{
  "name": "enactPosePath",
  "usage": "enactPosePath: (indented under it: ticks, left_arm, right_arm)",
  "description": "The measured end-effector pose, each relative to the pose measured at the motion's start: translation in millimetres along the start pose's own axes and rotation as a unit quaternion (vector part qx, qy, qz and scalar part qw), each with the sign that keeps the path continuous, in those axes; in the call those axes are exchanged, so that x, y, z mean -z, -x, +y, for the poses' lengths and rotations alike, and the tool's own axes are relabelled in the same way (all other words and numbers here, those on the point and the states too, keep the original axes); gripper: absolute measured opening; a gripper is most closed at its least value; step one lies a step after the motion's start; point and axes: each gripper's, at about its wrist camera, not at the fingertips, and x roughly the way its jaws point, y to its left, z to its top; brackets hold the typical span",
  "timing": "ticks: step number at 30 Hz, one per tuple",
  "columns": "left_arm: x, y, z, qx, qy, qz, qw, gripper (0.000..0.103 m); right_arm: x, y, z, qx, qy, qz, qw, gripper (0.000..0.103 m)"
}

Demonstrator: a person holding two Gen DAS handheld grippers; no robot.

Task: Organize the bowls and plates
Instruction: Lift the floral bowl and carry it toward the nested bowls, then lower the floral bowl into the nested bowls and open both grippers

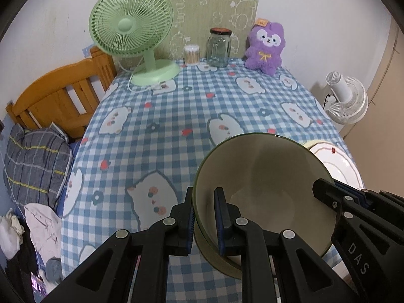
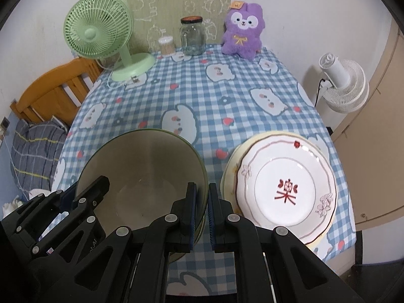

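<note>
One bowl (image 2: 141, 174), two stacked plates (image 2: 285, 184), two grippers (image 1: 204, 217) (image 2: 202, 212) clamping bowl

Soft even light, fisheye-warped edges

Between the black left gripper (image 1: 204, 223) and black right gripper (image 2: 202, 214), each with blue pads, sits an olive-green bowl (image 2: 146, 171) with a darker green rim. Right of the right gripper, a white plate (image 2: 285, 186) shows a red character, pink flowers and a brown line border over a pale yellow plate (image 2: 228, 169). Beyond both lie a blue-and-white checked tablecloth (image 2: 214, 96) with white bears and red strawberries, a mint-green fan (image 1: 128, 30) and a purple plush (image 2: 242, 30).
</note>
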Motion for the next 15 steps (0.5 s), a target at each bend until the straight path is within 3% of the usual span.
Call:
enactPosePath:
  ticks: [15]
  left_arm:
    - [17,-16,2,-0.008,0.008,0.019,0.9997,0.012]
  right_arm:
    - [9,-19,5,0.004,0.009,0.023,1.000,0.011]
